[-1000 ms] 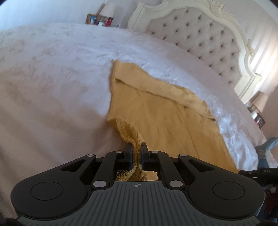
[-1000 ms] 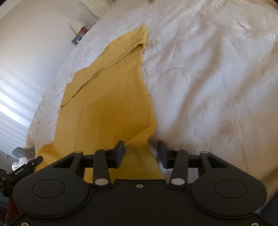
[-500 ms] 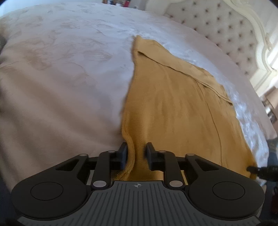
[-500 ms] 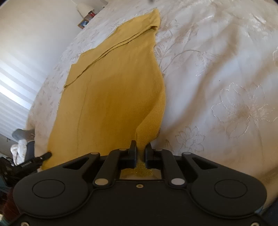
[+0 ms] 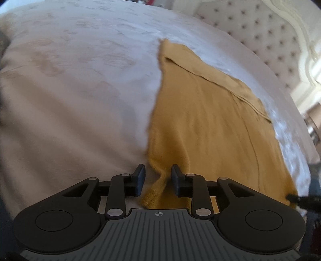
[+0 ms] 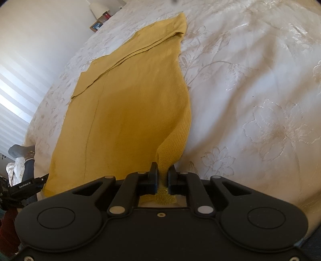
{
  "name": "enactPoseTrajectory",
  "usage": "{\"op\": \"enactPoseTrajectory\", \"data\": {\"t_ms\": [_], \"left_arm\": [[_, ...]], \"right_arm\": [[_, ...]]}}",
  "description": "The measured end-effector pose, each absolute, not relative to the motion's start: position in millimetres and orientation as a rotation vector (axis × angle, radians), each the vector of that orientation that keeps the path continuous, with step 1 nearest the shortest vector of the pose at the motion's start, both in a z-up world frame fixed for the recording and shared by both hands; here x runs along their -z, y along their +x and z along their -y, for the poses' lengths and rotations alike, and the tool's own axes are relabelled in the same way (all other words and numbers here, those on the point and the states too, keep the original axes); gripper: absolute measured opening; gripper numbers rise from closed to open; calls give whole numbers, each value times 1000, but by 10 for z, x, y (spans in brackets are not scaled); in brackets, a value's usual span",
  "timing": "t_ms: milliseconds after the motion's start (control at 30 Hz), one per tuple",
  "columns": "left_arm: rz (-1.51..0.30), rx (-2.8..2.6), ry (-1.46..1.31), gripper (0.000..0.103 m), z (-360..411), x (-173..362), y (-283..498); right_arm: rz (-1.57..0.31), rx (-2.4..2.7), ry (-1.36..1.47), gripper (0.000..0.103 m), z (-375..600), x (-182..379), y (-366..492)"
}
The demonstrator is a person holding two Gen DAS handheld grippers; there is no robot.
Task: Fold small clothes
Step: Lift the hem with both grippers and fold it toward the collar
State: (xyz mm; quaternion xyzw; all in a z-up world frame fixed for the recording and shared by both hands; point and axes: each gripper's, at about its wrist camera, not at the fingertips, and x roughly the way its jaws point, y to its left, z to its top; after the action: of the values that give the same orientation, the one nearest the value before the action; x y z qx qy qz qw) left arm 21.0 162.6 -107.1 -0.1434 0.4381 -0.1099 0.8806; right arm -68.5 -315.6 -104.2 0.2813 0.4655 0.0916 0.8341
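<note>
A mustard yellow knitted garment [image 5: 210,120] lies spread on the white embroidered bedspread [image 5: 80,80], with a folded strip along its far edge. My left gripper [image 5: 157,173] is open; the garment's near corner lies loose between its fingers. In the right wrist view the same garment [image 6: 130,110] stretches away from me. My right gripper [image 6: 162,173] is shut on the garment's other near corner, which rises in a ridge into the jaws.
A tufted headboard [image 5: 270,40] stands at the far right of the left wrist view. A lamp and small items [image 6: 99,14] sit on a bedside stand. The other gripper's tip [image 6: 26,185] shows at the left edge of the right wrist view.
My left gripper has opened and let go of its corner of the garment. My right gripper has shut on the other corner and holds it.
</note>
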Motion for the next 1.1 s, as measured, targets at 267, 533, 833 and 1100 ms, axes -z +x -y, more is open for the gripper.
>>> {"op": "enactPoseTrajectory", "data": {"t_ms": [267, 533, 833, 1100], "left_arm": [[-937, 306, -316, 3, -1619, 1099, 240], [-750, 333, -496, 3, -1762, 691, 291], [-613, 363, -520, 3, -1648, 357, 850], [-517, 345, -527, 3, -1552, 180, 1497]], "right_arm": [[-977, -206, 594, 17, 3152, 1032, -682], [-773, -280, 650, 16, 3232, 700, -660], [-608, -276, 679, 16, 3437, 370, -195], [-527, -231, 655, 16, 3634, 276, 589]]}}
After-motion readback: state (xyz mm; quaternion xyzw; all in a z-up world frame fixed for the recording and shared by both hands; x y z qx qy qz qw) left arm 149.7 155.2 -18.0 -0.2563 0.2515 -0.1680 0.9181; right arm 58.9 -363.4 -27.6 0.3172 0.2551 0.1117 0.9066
